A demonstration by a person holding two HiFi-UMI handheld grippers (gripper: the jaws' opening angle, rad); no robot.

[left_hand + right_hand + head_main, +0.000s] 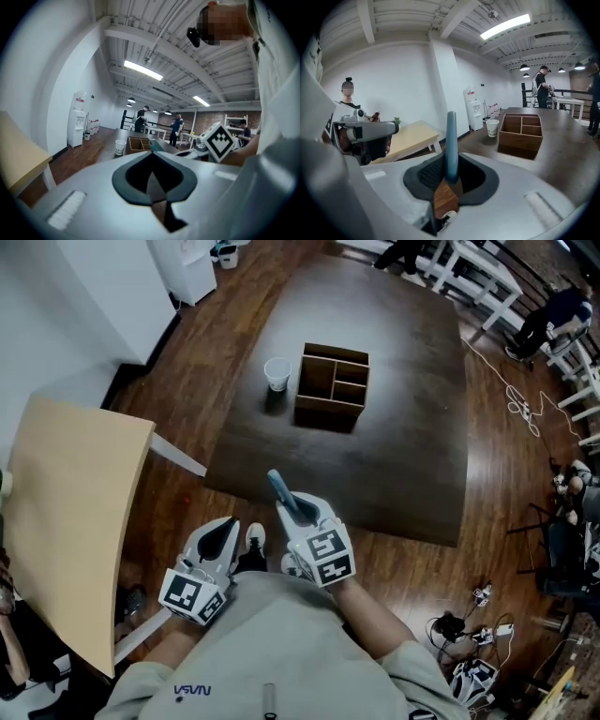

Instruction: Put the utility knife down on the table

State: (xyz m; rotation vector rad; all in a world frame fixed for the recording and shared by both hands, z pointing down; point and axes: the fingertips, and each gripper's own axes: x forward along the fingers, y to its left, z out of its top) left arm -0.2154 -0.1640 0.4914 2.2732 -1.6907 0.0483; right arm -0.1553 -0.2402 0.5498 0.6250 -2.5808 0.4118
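My right gripper [298,507] is shut on a blue utility knife [281,491], which sticks out forward past the jaws over the near edge of the dark brown table [403,446]. In the right gripper view the knife [451,140] stands up between the pads, and the right gripper [451,177] points toward the table. My left gripper [228,526] hangs beside it to the left, over the wooden floor, jaws together and holding nothing. In the left gripper view the left gripper [151,177] shows its dark pads meeting at a point.
A wooden compartment box [333,385] and a white paper cup [277,373] stand mid-table. A light wooden table [66,521] is at the left. White furniture and people are at the far end; cables and gear [469,634] lie on the floor at right.
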